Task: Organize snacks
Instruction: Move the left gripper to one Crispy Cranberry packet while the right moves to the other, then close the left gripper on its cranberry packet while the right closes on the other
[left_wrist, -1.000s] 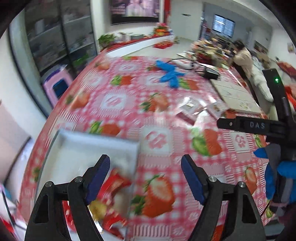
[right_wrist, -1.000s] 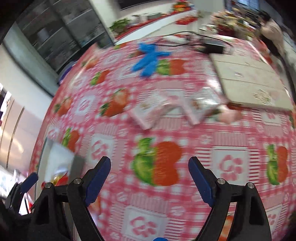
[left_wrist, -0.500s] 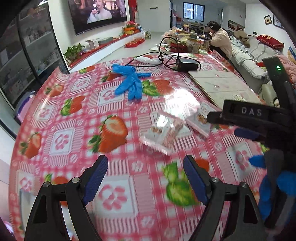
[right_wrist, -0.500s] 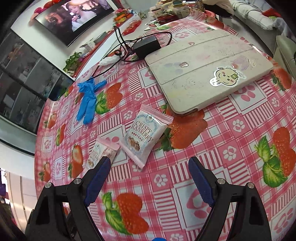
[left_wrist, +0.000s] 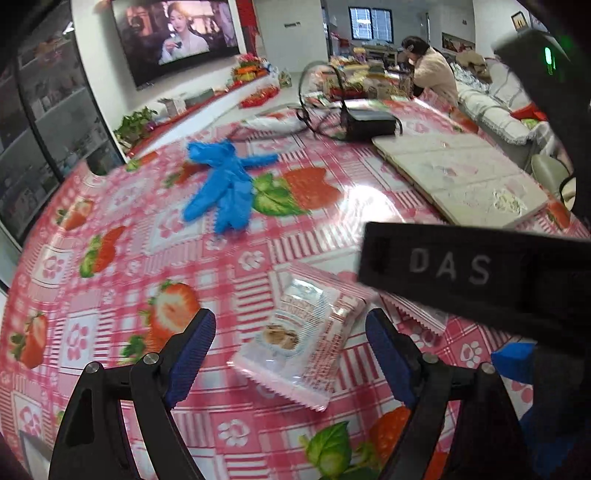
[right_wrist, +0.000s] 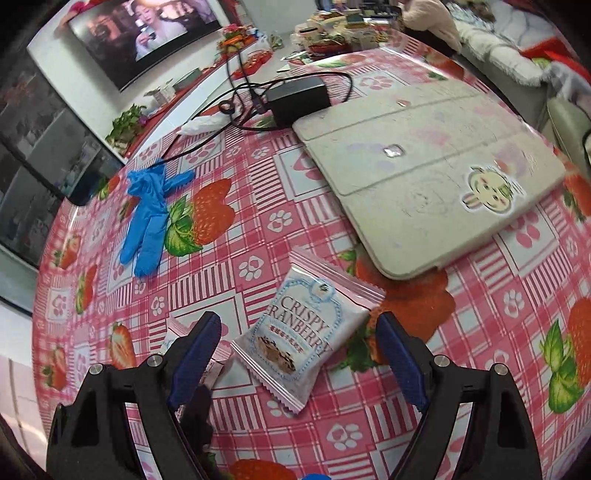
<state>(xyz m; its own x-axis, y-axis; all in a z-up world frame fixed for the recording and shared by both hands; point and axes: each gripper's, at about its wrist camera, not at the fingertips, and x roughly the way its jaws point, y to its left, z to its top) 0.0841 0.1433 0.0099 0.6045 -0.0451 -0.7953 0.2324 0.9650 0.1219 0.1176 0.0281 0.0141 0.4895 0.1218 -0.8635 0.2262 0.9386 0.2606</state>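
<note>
Left gripper (left_wrist: 291, 350) spread wide, nothing pinched, having just been opening a little further. Between its blue pads (left_wrist: 192, 354) but clear of both, flat on the strawberry tablecloth (left_wrist: 110, 295): a pink cranberry crisp packet (left_wrist: 303, 347), slightly askew, nearer the right pad. Just past the right finger, partly under the black bar of the other tool: the serrated edge of a second pink packet (left_wrist: 417, 314).

Right gripper (right_wrist: 299, 354) likewise spread wide and empty. Framed between its fingers, touching neither: the "Crispy Cranberry" packet (right_wrist: 303, 332), lying flat and tilted. Behind the left finger: the other pink packet (right_wrist: 177, 332), mostly hidden.

Well beyond the fingertips: blue glove (right_wrist: 147, 221), beige tablet case (right_wrist: 424, 177) with a cartoon sticker, black adapter (right_wrist: 299, 98) with tangled cable.
</note>
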